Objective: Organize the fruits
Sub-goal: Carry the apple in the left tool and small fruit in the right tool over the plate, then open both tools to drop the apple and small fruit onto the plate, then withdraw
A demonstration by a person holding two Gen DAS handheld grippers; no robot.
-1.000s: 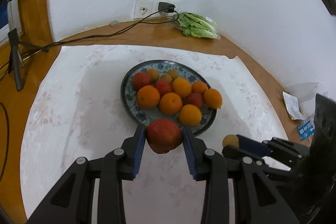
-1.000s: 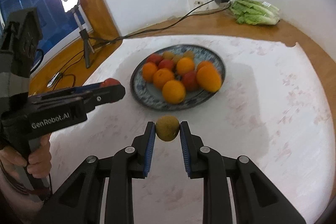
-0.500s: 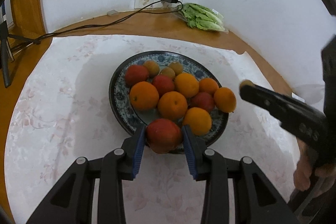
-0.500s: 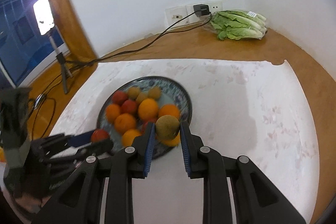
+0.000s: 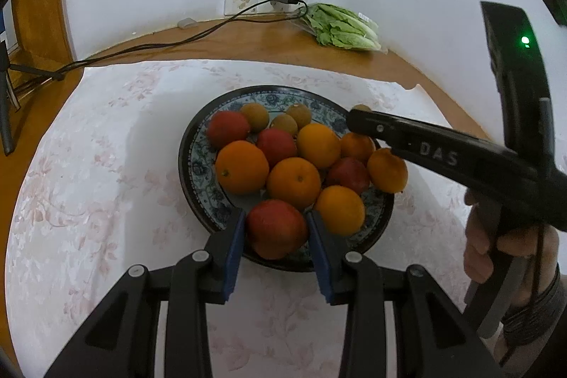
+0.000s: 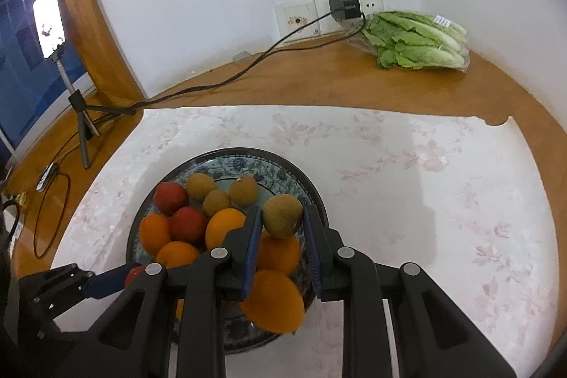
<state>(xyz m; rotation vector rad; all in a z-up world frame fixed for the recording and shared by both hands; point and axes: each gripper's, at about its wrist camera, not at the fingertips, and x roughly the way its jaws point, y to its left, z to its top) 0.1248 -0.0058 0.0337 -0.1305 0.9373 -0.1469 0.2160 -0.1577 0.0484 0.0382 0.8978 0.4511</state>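
Over the near rim of the plate (image 5: 198, 144), the left tongs (image 5: 277, 229) grip a red apple (image 5: 276, 227); the right tongs (image 6: 282, 218) hold a brown kiwi (image 6: 282, 215) above the far side. Oranges (image 5: 241, 166) crowd the middle. White cloth (image 6: 443, 201) lies bare around the plate; lettuce (image 6: 418, 39) and a cable (image 6: 248, 69) sit far back on the bench (image 6: 319, 77).

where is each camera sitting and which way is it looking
Left wrist: on the left gripper, looking forward and down over its fingers at the plate; it holds a red apple; the right gripper and hand show.
Right wrist: on the right gripper, over the plate's right side, facing the wall; it holds a kiwi.
Shared: plate, oranges, lettuce, wall socket.
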